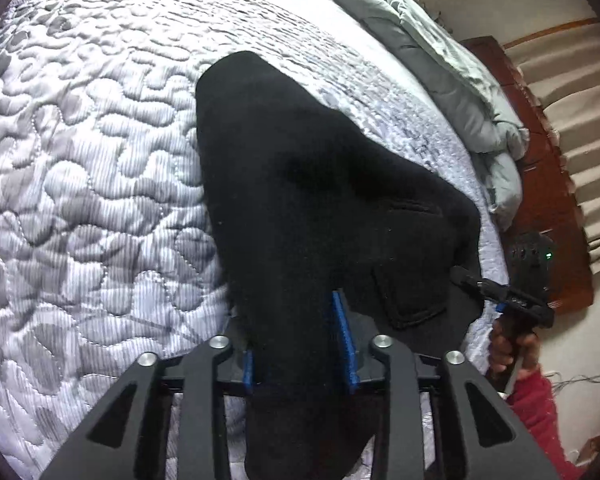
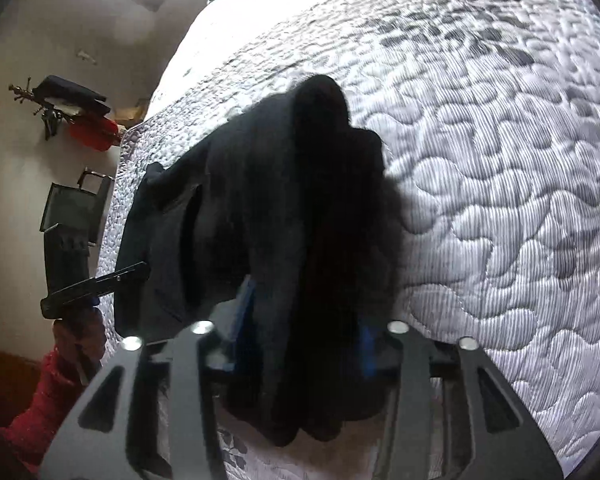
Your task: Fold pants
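Black pants (image 1: 320, 200) lie on a quilted white and grey bedspread (image 1: 80, 160). My left gripper (image 1: 300, 344) is shut on a bunch of the black cloth, which drapes between its blue pads (image 1: 346, 340) and hangs below. My right gripper (image 2: 304, 332) is shut on another thick bunch of the pants (image 2: 300, 200), lifted off the bedspread (image 2: 500, 200). A back pocket shows in the left wrist view (image 1: 412, 292). The right gripper also shows in the left wrist view (image 1: 500, 296), at the bed's right edge.
A grey duvet (image 1: 440, 60) is heaped at the bed's far right. A wooden headboard (image 1: 540, 180) and beige curtains (image 1: 580, 120) stand beyond it. A wall hook with dark and red clothes (image 2: 80, 120) hangs left of the bed. The person's red sleeve (image 2: 52, 392) shows.
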A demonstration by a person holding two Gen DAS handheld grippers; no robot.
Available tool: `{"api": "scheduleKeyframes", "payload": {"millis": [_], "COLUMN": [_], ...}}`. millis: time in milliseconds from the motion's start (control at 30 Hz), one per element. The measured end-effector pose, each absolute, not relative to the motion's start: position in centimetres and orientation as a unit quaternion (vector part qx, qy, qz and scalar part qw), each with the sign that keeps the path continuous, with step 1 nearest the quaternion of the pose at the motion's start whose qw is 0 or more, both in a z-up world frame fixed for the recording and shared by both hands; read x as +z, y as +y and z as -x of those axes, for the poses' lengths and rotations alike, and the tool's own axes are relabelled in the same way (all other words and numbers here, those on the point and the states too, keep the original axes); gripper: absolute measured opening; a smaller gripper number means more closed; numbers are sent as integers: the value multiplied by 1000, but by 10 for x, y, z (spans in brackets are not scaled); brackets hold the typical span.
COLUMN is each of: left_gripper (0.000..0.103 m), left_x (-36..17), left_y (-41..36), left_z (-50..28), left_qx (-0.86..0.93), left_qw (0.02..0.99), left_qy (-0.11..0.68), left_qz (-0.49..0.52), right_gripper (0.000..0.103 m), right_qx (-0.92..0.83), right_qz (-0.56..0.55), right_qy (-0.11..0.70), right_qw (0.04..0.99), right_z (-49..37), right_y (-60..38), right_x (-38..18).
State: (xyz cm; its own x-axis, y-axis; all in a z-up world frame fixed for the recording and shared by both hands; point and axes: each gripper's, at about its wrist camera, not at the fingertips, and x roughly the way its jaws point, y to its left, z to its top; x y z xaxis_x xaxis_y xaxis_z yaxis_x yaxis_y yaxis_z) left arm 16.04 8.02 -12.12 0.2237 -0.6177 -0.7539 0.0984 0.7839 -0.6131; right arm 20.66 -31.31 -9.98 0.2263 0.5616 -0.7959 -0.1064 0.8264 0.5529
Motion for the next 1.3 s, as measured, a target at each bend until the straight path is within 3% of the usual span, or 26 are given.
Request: {"api": "scheduleKeyframes", "payload": {"millis": [67,267,433,567,700,933,1000,1067,1133,1300], "left_gripper": [42,44,50,56,56,57,76,86,89,94], "left_x": [-118,-79,-44,-38,-66,-75,-65,-57,-50,-44], "left_y": [74,83,71,48,28,9,3,1,2,4], "left_z": [-159,-132,-92,-82,-89,-91,-83,-75,-70,-60], "left_qx": [-231,-176,-194,-186,-154,-122,-111,-88,-73,-70], "left_qw": [753,791,812,825,814,822,826,833,839,835], "left_qy": [576,554,512,503,545,551,548,543,537,542], "left_qz": [219,190,201,179,129,80,70,57,50,63], "right_gripper": [60,61,60,59,56,54,55,57,67,68], "right_qx": [214,173,250,246,180,134,116,103,92,76], "right_qz": [-188,-127,-120,-63,-61,-58,-57,-57,-52,-37], "right_qy": [583,540,497,530,573,580,572,563,555,559], "right_qw": [761,814,822,809,797,802,810,818,825,825], "right_z": [-200,-163,-136,-146,-152,-144,-134,-118,-108,-88], "right_y": [-313,-323,-301,-264,-266,-268,-268,-267,-262,-252], "right_x": [-97,-41,-3,-15,-44,-56,-43,-27,-18,-14]}}
